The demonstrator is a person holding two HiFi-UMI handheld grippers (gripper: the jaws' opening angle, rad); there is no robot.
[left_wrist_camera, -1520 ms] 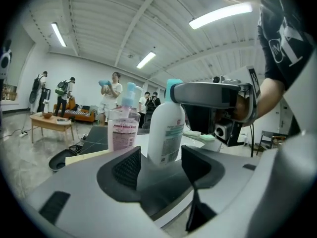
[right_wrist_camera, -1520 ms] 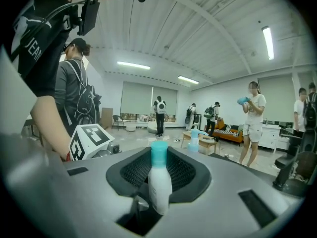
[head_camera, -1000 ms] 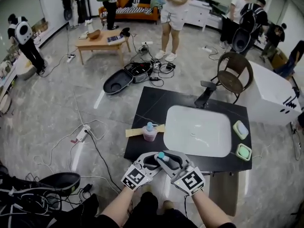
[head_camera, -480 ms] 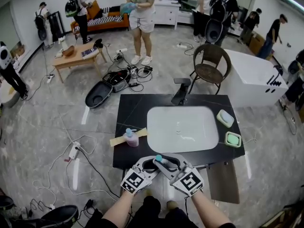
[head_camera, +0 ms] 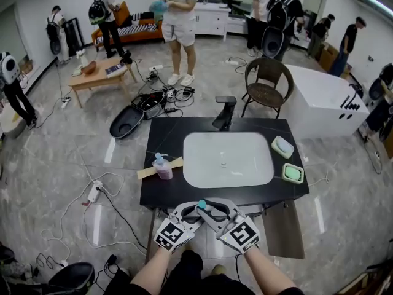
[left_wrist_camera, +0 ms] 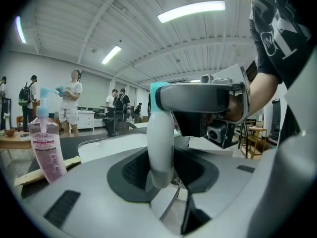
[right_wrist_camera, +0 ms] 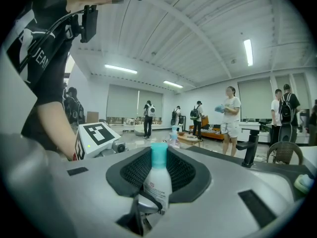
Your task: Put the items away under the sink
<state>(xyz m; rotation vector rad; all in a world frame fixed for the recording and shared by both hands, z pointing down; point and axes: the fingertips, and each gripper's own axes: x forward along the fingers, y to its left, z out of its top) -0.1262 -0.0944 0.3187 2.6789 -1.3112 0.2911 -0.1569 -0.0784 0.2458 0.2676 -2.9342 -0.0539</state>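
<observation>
Right tongs (head_camera: pixel 220 212) grip the bottle (right_wrist_camera: pixel 157 180); left tongs (head_camera: pixel 191 212), just closing, clamp it too. Best confirm one firm hold before lowering beneath the sink (head_camera: pixel 227 158).

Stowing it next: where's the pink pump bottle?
Head view: the pink pump bottle stands on a tan strip on the black counter, left of the sink.

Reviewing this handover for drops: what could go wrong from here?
1. The fingers of the left gripper have just been closing on the white bottle that the right gripper holds, out past the front edge of the counter. If the right lets go before the left grips firmly, the bottle could fall to the floor.
2. The pink pump bottle stands near the counter's left edge on a pale strip; a careless reach might tip it.
</observation>
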